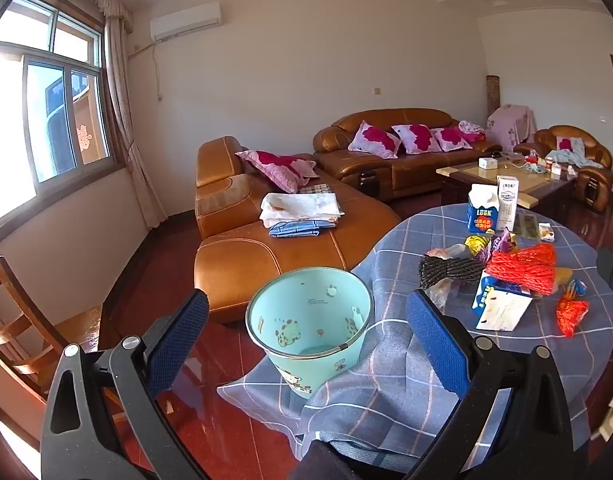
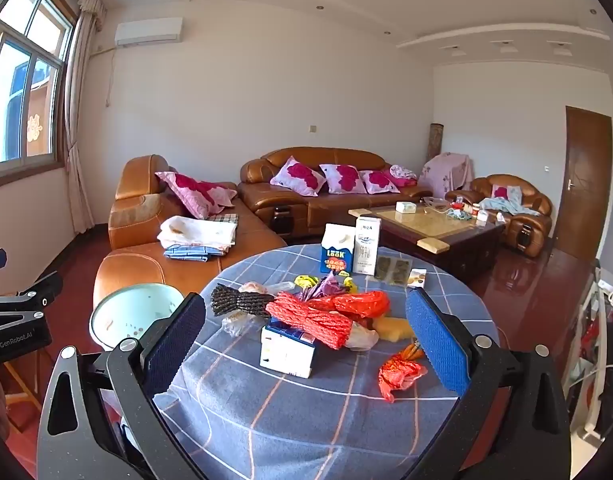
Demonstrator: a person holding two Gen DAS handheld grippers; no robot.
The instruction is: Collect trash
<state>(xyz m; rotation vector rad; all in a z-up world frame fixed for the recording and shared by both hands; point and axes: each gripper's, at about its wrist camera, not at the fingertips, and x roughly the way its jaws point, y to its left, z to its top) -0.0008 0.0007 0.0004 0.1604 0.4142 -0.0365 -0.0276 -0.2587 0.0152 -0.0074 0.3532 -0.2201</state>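
Note:
A light blue cartoon trash bin [image 1: 310, 328] stands by the left edge of a round table with a blue checked cloth [image 1: 386, 380]; it also shows in the right wrist view [image 2: 130, 312]. My left gripper [image 1: 306, 320] is open and empty, its fingers either side of the bin, nearer the camera. On the table lie a red net bundle [image 2: 310, 320], a black net bundle [image 2: 238, 300], a white-blue box [image 2: 286, 348], a red crumpled wrapper [image 2: 398, 372], plastic scraps and two milk cartons [image 2: 338, 256]. My right gripper [image 2: 306, 320] is open and empty above the trash pile.
Brown leather sofas [image 1: 266, 216] with pink pillows stand behind the table. A wooden chair [image 1: 22, 320] is at the left. A coffee table [image 2: 426, 224] with small items is at the right back. The floor is red and glossy.

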